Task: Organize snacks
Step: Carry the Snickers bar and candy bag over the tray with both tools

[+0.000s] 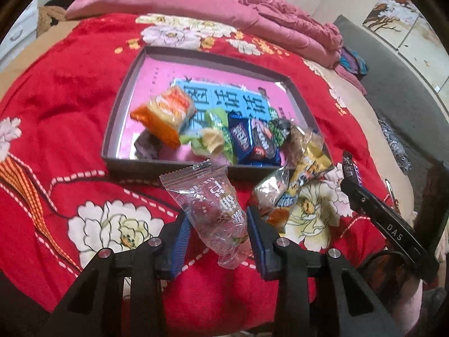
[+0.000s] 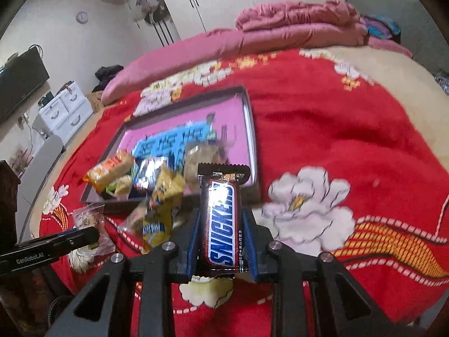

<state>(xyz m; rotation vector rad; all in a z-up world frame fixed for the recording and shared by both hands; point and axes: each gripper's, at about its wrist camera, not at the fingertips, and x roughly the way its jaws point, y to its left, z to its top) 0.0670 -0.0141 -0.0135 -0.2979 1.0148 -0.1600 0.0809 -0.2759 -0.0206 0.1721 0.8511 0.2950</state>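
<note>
While each claw has a snack clamped between its pads, the tray (image 1: 118, 129) lies ahead of both, so the coming move looks like a short carry forward and a drop. The left claw (image 1: 219, 233) grips a clear packet (image 1: 213, 210) across its width; the packet's long axis runs along the fingers, its crimped end pointing at the tray's near wall. The right claw (image 2: 221, 224) grips a Snickers (image 2: 223, 221) the same way, upright between the blue pads, its top end toward the tray's near right corner.

Inside the tray, snacks crowd the near edge: an orange pack (image 1: 165, 115), a green one (image 1: 216, 137) and blue wrappers (image 1: 252, 140). Its far half shows bare pink floor, which I judge to be the open room for both drops. A yellow packet (image 1: 306, 177) lies on the bed (image 1: 70, 98) just outside the near right corner, between the two claws, still to be collected.

Of the two, the left claw seems nearer the tray's middle; the right comes in from the side, and their paths could meet over that near corner. The low wall must be cleared by each packet's hanging tail.
</note>
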